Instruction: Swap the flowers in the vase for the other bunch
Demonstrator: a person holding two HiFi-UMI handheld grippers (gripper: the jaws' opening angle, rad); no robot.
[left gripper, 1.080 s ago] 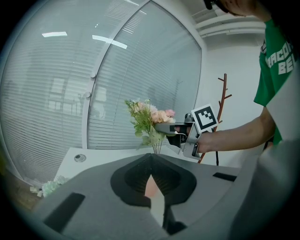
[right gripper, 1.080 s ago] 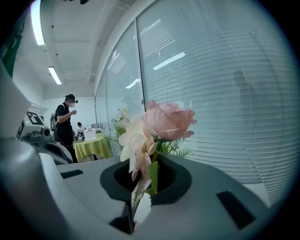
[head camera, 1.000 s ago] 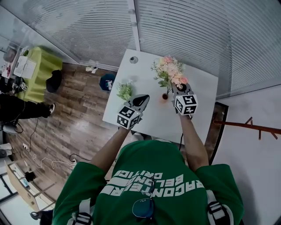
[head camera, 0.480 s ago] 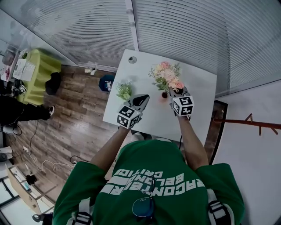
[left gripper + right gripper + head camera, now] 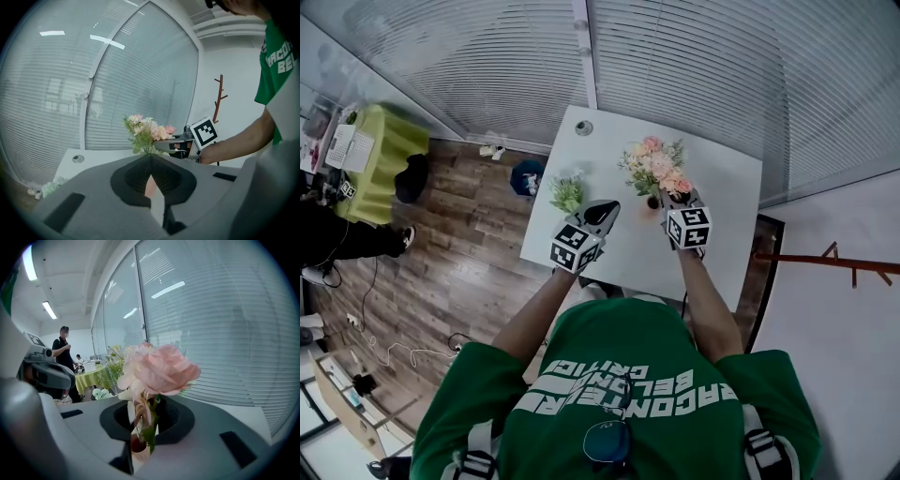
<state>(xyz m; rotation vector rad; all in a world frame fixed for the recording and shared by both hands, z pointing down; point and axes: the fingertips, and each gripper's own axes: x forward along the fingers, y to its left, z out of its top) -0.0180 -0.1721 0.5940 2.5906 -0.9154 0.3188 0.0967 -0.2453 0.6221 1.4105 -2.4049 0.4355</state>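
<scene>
A small peach vase (image 5: 649, 206) stands on the white table (image 5: 722, 187). My right gripper (image 5: 668, 197) is shut on the stems of the pink and cream bouquet (image 5: 656, 167). In the right gripper view the stems (image 5: 140, 420) run down between the jaws to the vase mouth (image 5: 137, 446). My left gripper (image 5: 605, 208) is shut with nothing in it, its tip (image 5: 151, 157) close beside the vase (image 5: 150, 186); whether they touch I cannot tell. The other bunch (image 5: 566, 194), green and white, lies on the table's left side.
A round cable grommet (image 5: 584, 127) sits at the table's far left corner. A glass wall with blinds (image 5: 694, 66) runs just behind the table. A wooden coat stand (image 5: 825, 267) is at the right, a green-clothed table (image 5: 380, 155) and a person (image 5: 63, 352) off to the left.
My right gripper has come down with the pink bouquet, so its stems now reach the vase mouth. The left gripper has stayed where it was.
</scene>
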